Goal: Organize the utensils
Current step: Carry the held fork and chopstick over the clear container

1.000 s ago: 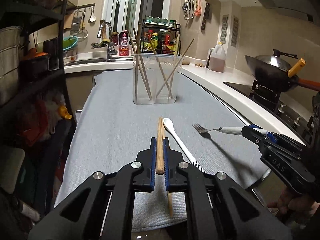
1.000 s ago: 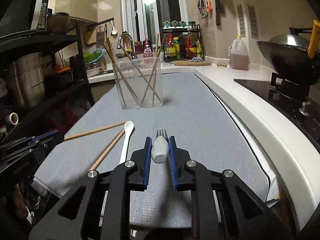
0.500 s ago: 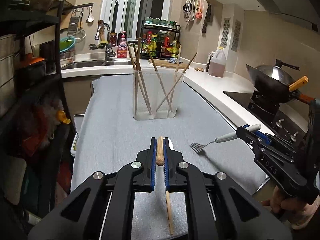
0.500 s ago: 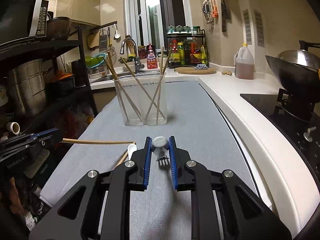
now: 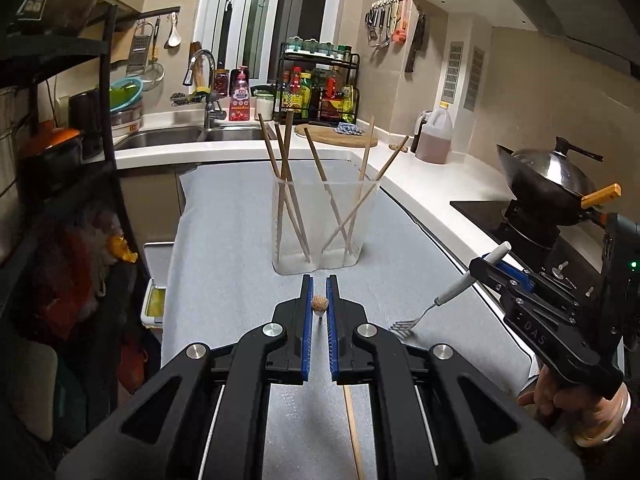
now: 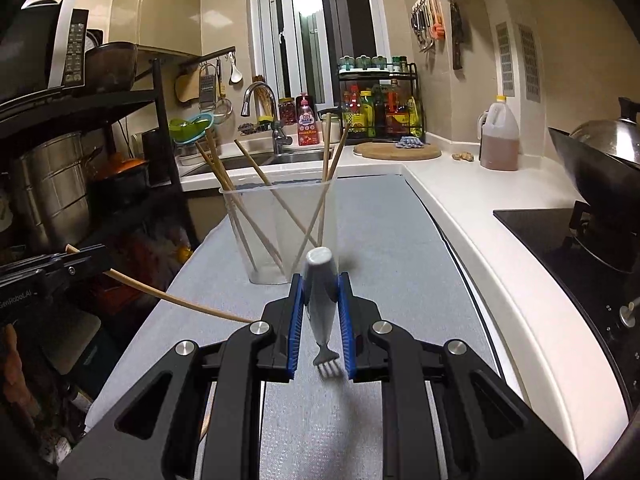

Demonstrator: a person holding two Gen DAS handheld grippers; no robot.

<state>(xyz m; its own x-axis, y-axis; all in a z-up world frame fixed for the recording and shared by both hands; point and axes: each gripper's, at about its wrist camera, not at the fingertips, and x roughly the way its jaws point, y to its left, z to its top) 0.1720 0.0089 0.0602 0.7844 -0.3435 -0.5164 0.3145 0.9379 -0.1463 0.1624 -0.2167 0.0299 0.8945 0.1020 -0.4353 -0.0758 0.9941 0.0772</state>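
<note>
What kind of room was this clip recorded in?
A home kitchen, most likely: a sink with a faucet, a wok on the stove and a rack of condiment bottles line the counter.

Chopstick [image 5: 320, 303] and fork [image 6: 320, 300] now off the mat, tipped end-on, nearer the holder [image 5: 320, 224].

Two close wrist views toward one holder [image 5: 320, 224] (shared).
</note>
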